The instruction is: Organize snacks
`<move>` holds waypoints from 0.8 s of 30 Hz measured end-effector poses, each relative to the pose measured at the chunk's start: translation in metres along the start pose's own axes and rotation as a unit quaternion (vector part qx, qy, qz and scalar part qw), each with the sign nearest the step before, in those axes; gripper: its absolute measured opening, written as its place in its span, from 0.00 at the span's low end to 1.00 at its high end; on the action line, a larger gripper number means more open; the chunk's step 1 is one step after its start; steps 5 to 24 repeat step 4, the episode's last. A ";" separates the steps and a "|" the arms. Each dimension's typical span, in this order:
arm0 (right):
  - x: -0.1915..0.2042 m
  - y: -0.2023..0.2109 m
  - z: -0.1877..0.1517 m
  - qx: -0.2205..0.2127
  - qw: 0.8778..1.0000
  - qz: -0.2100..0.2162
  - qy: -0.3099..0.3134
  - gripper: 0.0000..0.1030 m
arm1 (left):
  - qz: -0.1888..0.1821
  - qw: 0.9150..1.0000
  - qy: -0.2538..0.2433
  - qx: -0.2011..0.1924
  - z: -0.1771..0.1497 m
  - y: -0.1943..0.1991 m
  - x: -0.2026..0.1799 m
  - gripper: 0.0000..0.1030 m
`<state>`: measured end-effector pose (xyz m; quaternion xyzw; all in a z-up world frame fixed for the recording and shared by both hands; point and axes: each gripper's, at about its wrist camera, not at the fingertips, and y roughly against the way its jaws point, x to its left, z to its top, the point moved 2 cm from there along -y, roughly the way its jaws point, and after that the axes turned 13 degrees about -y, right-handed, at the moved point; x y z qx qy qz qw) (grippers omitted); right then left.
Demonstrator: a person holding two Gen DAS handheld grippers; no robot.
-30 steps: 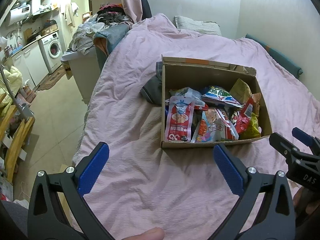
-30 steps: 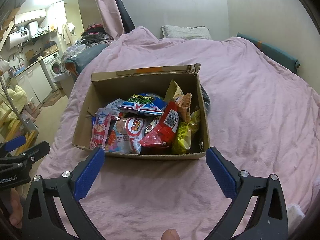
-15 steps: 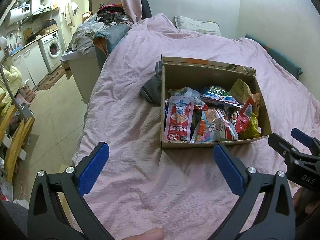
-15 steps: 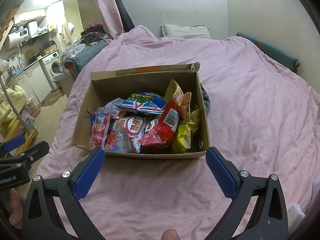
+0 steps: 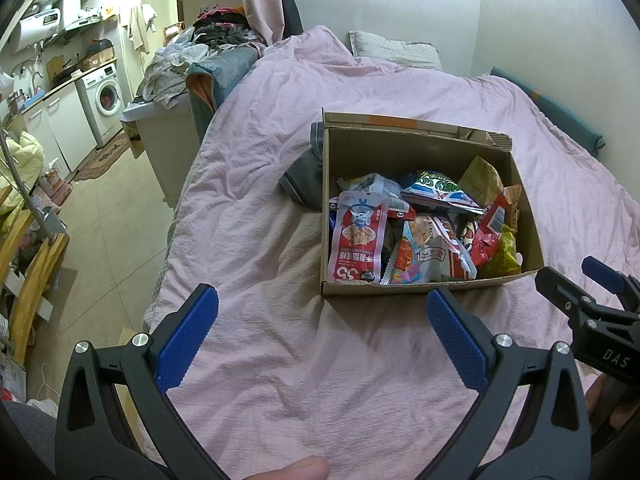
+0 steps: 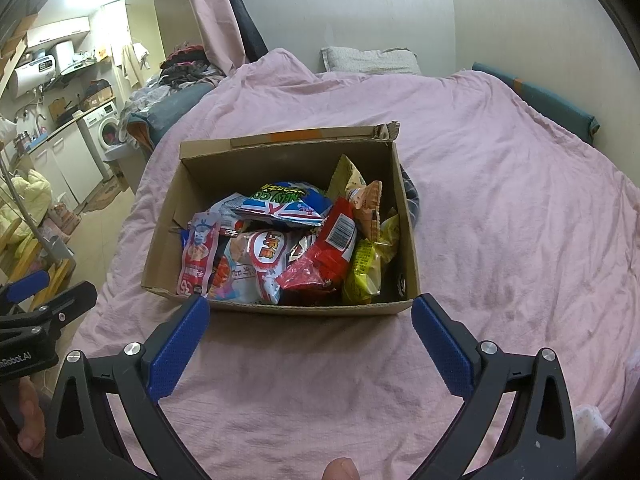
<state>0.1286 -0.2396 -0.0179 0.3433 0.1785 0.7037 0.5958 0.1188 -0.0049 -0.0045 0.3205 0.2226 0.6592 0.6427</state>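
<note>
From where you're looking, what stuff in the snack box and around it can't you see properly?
- Snacks at the bottom of the cardboard box: in both wrist views, buried under the top packets such as the red bag.
- Dark cloth beside the box: the box wall hides most of it, so I can't tell what it is.
- Small print on the pink pouch: too small to read.
- Kitchen shelf items, left wrist view: tiny and warped by the fisheye.

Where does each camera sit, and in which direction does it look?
Left wrist: on the left claw, looking forward across the pink bedcover at the cardboard box; a fingertip shows below.
Right wrist: on the right claw, facing the same box nearly straight on; a fingertip shows.
Shared: box, snack packets, bedcover, and each other's open claw.
</note>
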 end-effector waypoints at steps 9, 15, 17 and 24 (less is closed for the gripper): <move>-0.001 -0.002 -0.002 -0.001 1.000 0.002 -0.001 1.00 | 0.000 1.000 -0.004 -0.003 -0.002 0.000 -0.003 1.00; -0.001 -0.002 -0.002 -0.001 1.000 0.002 -0.001 1.00 | 0.000 1.000 -0.004 -0.003 -0.002 0.000 -0.003 1.00; -0.001 -0.002 -0.002 -0.001 1.000 0.002 -0.001 1.00 | 0.000 1.000 -0.004 -0.003 -0.002 0.000 -0.003 1.00; -0.001 -0.002 -0.002 -0.001 1.000 0.002 -0.001 1.00 | 0.000 1.000 -0.004 -0.003 -0.002 0.000 -0.003 1.00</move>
